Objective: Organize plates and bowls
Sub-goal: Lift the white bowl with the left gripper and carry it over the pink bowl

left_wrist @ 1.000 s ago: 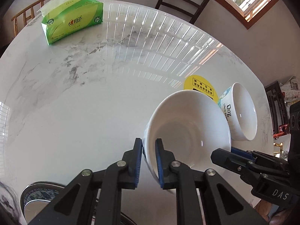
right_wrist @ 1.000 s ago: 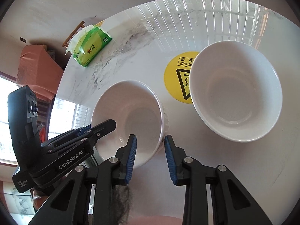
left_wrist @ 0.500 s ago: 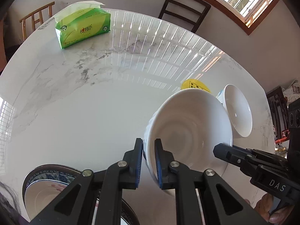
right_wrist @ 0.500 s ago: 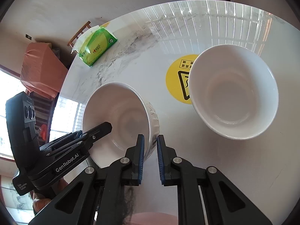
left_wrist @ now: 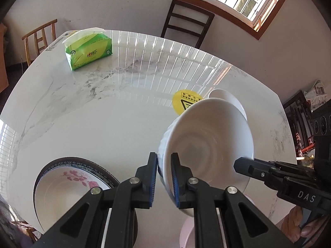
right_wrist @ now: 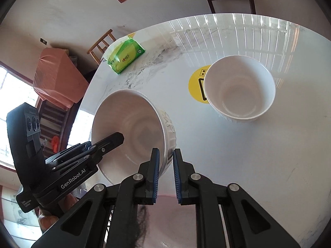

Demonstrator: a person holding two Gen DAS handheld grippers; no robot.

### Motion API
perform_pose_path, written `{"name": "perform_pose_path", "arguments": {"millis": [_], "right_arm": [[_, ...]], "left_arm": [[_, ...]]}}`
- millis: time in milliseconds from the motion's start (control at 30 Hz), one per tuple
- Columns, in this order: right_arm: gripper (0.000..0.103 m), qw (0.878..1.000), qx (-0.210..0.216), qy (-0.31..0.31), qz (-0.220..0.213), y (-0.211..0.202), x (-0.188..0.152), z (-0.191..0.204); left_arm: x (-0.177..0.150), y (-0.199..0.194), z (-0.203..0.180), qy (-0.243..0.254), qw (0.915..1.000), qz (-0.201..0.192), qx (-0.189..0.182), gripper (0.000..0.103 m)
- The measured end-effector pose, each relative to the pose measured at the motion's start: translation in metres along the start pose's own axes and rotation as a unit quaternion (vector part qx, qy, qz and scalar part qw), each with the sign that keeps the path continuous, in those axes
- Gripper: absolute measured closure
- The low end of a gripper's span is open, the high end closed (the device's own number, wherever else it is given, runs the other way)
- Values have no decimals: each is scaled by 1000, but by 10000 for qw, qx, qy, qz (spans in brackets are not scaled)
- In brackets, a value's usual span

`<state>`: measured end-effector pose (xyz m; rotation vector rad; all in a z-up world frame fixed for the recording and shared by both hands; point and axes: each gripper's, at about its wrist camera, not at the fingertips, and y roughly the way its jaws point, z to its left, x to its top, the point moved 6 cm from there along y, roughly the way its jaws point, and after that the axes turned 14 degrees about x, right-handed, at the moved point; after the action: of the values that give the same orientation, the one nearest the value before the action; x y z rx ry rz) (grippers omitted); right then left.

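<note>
Bowl rim clenched by left gripper, right gripper; apparently lifted, tabletop beyond bare.

From my left wrist view, the held bowl hangs tilted over the table, between my two grippers. The second bowl sits behind it at one o'clock, on the round sticker. The tissue pack lies far off at eleven o'clock; the stacked plates at eight.
</note>
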<state>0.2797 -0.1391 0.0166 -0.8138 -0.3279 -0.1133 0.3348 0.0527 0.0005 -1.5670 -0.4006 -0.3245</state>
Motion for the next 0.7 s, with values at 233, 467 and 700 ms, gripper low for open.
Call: {"name": "perform_pose_path", "arguments": {"millis": [233, 467, 700], "right_arm": [[89, 9998, 11, -156, -116, -34, -28, 12], [89, 9995, -28, -267, -179, -64, -60, 17], [89, 9996, -31, -207, -214, -76, -88, 11]], "left_arm": [[-22, -42, -20, 170, 9996, -192, -92, 89], [-57, -69, -40, 383, 9989, -222, -177, 89], [-94, -77, -57, 564, 9981, -99, -207, 88]]}}
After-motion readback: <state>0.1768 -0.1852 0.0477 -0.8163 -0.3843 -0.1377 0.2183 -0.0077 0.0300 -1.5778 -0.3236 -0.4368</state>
